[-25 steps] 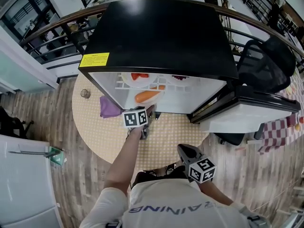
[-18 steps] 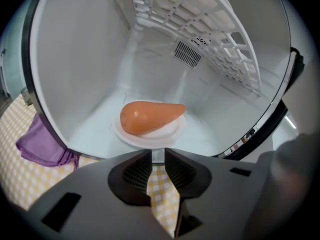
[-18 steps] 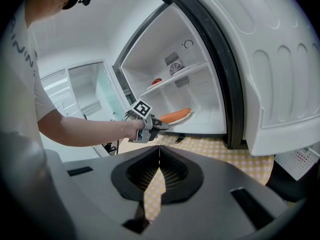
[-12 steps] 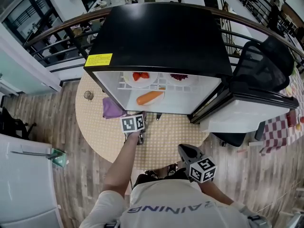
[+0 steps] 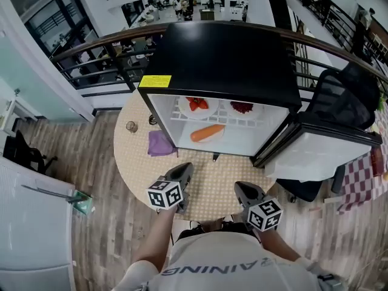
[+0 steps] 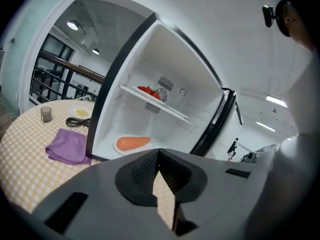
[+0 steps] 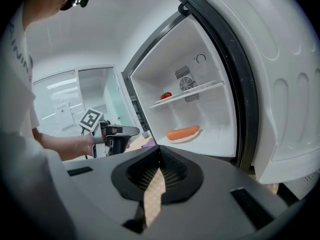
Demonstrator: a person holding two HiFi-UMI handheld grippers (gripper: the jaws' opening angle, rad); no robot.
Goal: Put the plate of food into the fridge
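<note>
Far left of the surface (image 5: 136,162), a purple cloth (image 5: 160,143) lies just beside the fridge (image 5: 212,59), and nobody is bothered with it. Next across, the left gripper (image 5: 183,173) hangs above the near edge of the surface, well apart from the fridge mouth. Its fingers are pressed together with nothing between them, only checked cloth showing through the slit.

And there's the delivery. The plate (image 6: 120,148) sits on the fridge floor, towards the left wall under the wire shelf, with the long orange food (image 6: 134,142) lying across it. It looks flat and settled, and nothing is touching it.

Moving right, the right gripper (image 5: 242,191) is above the same near edge. Its fingers are closed too, and it is empty-handed. Furthest right, the fridge door (image 5: 315,147) stands swung wide open.

So the placing looks done, and by my reading this is the closing stage. What's left is that door. The right gripper is the nearer one, and with shut fingers a push on the door's outer face should do, swinging it leftwards until it seals. The left gripper needs to stay out of the door's path.
</note>
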